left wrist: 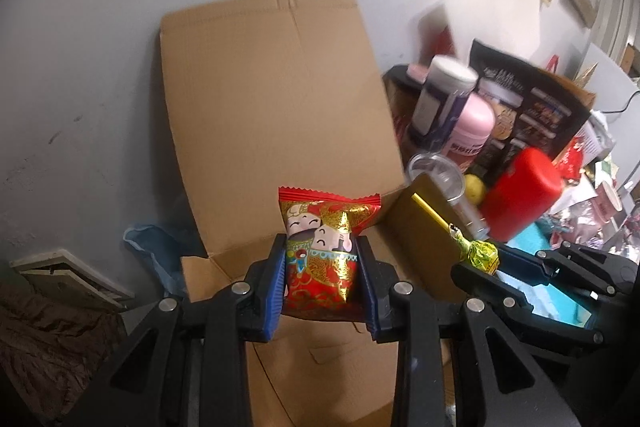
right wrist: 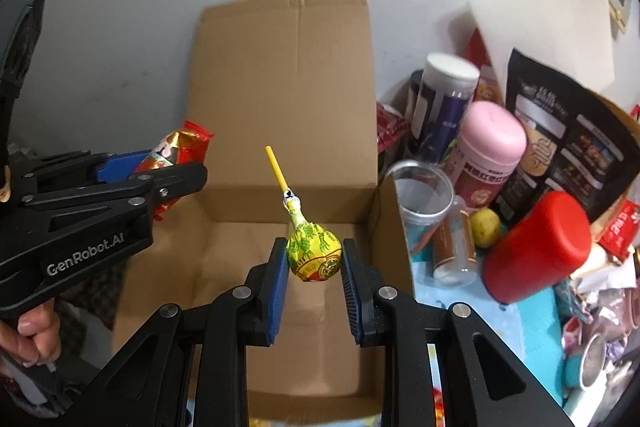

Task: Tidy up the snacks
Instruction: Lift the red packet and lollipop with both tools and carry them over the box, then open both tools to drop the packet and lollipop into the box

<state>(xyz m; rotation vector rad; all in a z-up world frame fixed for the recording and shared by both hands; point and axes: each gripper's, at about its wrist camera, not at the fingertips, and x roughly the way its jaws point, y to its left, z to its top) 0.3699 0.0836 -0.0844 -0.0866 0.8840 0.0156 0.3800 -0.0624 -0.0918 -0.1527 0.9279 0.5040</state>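
Left gripper (left wrist: 321, 263) clamping red snack packet (left wrist: 320, 251), right gripper (right wrist: 315, 259) clamping lollipop (right wrist: 314, 253), both above cardboard box (right wrist: 280, 107).

A red cylindrical plastic container (right wrist: 536, 247) is seen lying tilted beside a clear plastic cup (right wrist: 424, 199). A pink-lidded jar (right wrist: 494, 143) and a white-capped dark tube (right wrist: 444, 95) are stood behind them. A white foam sheet (right wrist: 548, 23) is propped against the wall.
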